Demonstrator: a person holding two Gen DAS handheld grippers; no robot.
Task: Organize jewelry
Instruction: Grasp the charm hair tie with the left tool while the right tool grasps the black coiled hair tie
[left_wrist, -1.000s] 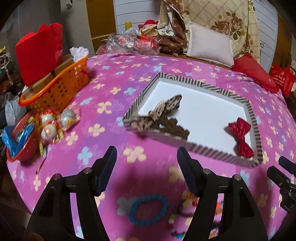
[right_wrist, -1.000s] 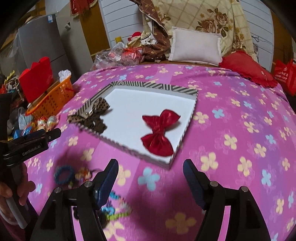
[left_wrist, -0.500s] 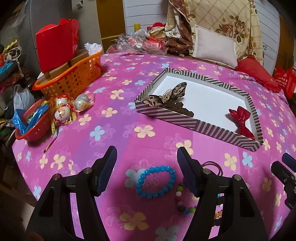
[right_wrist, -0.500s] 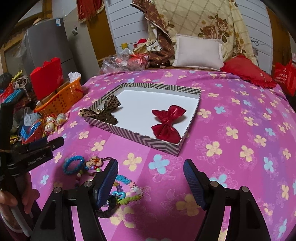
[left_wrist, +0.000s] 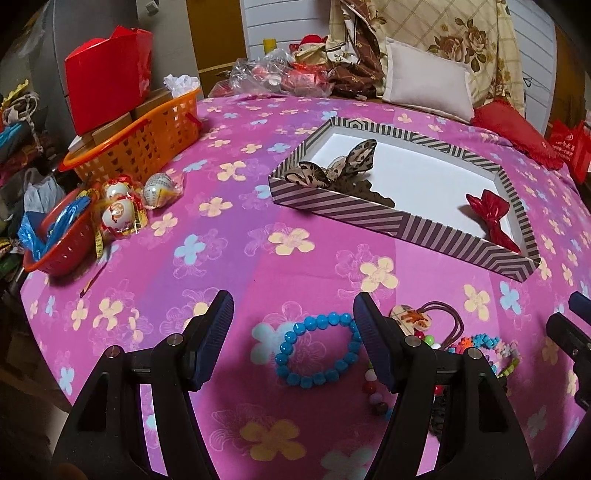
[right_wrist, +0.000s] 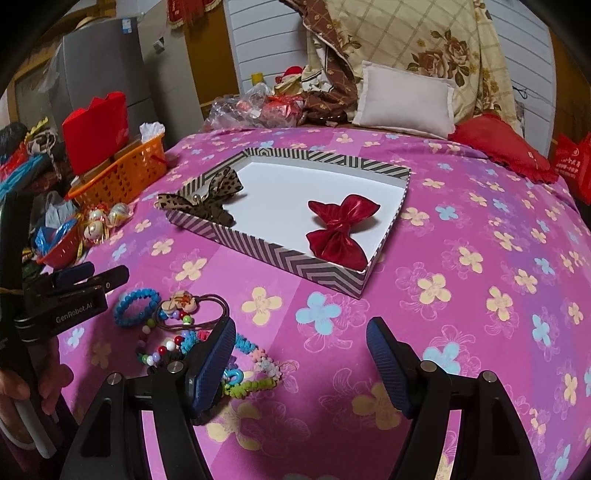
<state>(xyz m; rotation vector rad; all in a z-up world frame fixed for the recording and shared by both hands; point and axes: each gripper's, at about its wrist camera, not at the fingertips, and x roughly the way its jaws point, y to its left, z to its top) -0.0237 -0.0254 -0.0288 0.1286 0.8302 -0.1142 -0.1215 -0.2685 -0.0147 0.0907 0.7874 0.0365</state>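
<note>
**A:** How much room do you have along the bed's near edge?

**B:** Your left hand-held gripper (left_wrist: 293, 336) hangs over the near edge of the bed (right_wrist: 461, 206), jaws apart, nothing between the pads; the blue bead bracelet (left_wrist: 319, 349) lies on the cover below the gap. Your right hand-held gripper (right_wrist: 301, 360) also stands apart and empty, over bare flowered cover. To its right the bed is open up to the red cushion (right_wrist: 506, 147) at the far right corner. The left edge is crowded: an orange basket (left_wrist: 142, 142), a red bowl (left_wrist: 61, 243) and three wrapped eggs (left_wrist: 118, 216).

**A:** And the jewelry itself?

**B:** It is heaped at the near edge, just left of your right gripper's left finger: the blue bracelet, a brown cord hair tie with a painted charm (right_wrist: 179, 302), a strand of mixed coloured beads (right_wrist: 162, 349), and curly pastel bands (right_wrist: 255, 373). How many bands, I cannot tell.

**A:** The tray?

**B:** One striped tray (right_wrist: 295, 254) sits mid-bed, well apart from the heap. It holds two bows: a leopard-print bow (right_wrist: 210, 199) draped over its left rim, and a red satin bow (right_wrist: 340, 225) near its near corner.
</note>
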